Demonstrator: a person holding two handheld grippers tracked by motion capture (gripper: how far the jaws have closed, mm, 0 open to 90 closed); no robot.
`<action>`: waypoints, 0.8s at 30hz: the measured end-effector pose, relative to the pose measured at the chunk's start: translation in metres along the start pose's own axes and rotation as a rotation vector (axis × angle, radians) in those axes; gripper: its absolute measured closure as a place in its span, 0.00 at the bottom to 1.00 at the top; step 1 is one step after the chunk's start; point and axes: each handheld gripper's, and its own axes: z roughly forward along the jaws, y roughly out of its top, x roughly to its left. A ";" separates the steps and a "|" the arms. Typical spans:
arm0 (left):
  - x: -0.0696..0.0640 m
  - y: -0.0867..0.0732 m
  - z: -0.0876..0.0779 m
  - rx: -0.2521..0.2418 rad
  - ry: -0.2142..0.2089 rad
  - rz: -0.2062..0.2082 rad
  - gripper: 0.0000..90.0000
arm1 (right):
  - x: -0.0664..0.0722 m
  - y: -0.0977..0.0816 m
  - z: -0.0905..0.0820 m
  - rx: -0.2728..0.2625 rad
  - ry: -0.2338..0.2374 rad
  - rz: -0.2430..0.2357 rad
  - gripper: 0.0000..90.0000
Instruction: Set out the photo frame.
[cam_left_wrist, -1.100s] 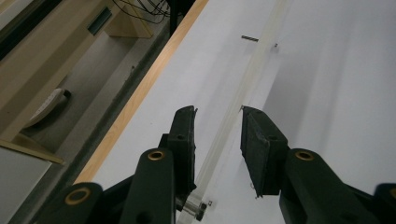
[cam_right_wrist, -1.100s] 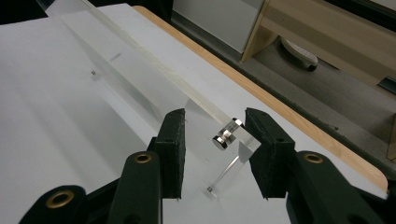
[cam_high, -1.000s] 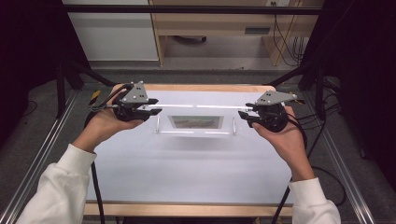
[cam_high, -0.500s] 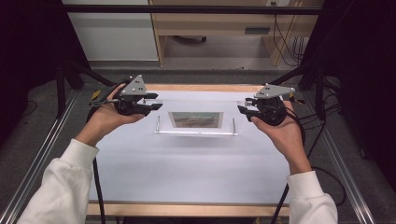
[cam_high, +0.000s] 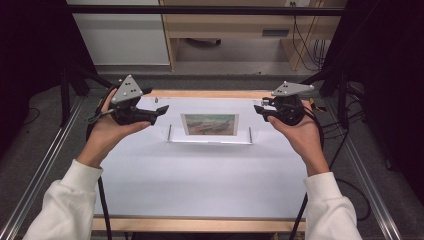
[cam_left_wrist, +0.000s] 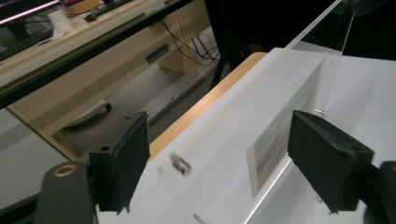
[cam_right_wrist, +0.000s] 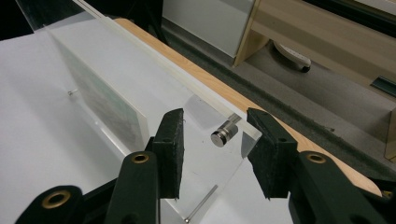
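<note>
We see the white desk (cam_high: 200, 185) first, and near its far edge the clear acrylic picture frame (cam_high: 210, 131), standing upright with a greenish-brown print in its middle; everything else we place against that frame.

The person's two forearms, in white sleeves, come up from the near side and spread apart, one to each end of the frame. The left hand (cam_high: 107, 135) is raised with the wrist bent back, carrying the left tool (cam_high: 161, 111) just off the frame's left end, its tips pointing in toward the frame. In the left gripper view its jaws have just been opening and now stand wide, with the frame's end between them and neither pad pressing on it. The right hand (cam_high: 300, 136) cups the right tool (cam_high: 259, 111) from below at the frame's right end. In the right gripper view its jaws stand partly apart on either side of the frame's clear corner, with the small metal standoff (cam_right_wrist: 223, 134) between them; we see a gap on both sides, so nothing is gripped.

The matching standoff (cam_left_wrist: 180, 163) at the left end is blurred. The print is too soft for us to make out its subject, and we can read no writing on it.
</note>
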 end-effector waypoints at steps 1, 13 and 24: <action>-0.003 -0.004 -0.004 0.001 0.005 -0.013 0.21 | -0.001 0.001 0.002 -0.002 -0.002 0.000 0.65; -0.030 -0.074 -0.023 0.087 0.025 -0.109 0.16 | -0.020 0.004 0.021 -0.040 -0.004 0.044 0.65; -0.041 -0.104 -0.013 0.155 -0.017 -0.171 0.15 | -0.033 0.006 0.036 -0.056 -0.018 0.089 0.65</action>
